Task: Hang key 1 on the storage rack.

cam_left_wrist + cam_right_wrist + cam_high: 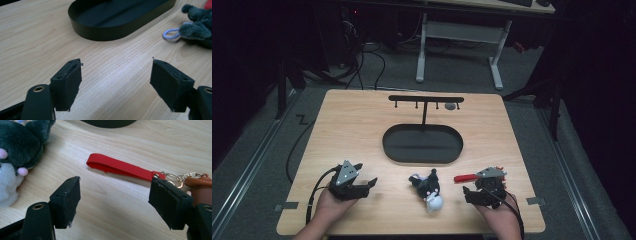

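A small plush toy [428, 189], dark grey and white, lies near the front middle of the wooden table [352, 125]; its pale loop [170, 33] shows beside its grey body [197, 23] in the left gripper view. A red strap keychain [466, 177] with a brown charm [201, 188] lies to its right. My left gripper [371, 184] rests at the front left, open, nothing between its jaws. My right gripper [468, 194] sits at the front right, open, the red strap [120, 166] just ahead of its jaws and the plush [17, 150] to its left.
A black oval tray [422, 144] sits mid-table with a black T-shaped hook stand [426, 100] rising behind it. A small grey object [451, 106] hangs or lies by the stand's right end. A white-legged desk [462, 35] stands beyond the table.
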A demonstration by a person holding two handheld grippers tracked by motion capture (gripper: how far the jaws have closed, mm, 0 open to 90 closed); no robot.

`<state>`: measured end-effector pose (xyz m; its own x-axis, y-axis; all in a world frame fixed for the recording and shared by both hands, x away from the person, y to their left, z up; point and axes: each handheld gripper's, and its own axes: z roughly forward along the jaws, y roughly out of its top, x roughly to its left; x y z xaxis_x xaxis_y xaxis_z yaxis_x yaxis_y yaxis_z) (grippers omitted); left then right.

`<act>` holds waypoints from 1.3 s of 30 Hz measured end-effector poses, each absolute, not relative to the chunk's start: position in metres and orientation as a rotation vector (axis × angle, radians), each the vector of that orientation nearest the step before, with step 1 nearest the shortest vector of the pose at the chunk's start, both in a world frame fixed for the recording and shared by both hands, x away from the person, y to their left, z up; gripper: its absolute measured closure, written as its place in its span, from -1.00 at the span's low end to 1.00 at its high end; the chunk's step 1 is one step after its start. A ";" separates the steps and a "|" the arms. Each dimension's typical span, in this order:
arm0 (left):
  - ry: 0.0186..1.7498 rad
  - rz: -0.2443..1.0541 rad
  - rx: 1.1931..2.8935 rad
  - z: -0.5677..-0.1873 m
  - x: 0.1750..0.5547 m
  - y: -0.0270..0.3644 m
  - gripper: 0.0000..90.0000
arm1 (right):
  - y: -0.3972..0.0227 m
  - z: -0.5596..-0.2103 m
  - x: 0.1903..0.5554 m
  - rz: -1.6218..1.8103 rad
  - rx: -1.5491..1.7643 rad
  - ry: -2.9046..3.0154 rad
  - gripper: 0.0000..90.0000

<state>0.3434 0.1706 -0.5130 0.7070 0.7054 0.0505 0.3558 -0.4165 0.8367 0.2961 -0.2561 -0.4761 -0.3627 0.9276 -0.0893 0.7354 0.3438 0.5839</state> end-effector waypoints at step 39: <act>0.745 0.476 2.115 -0.524 0.341 0.150 -0.42 | -0.278 -0.487 0.281 0.675 1.521 2.303 -0.35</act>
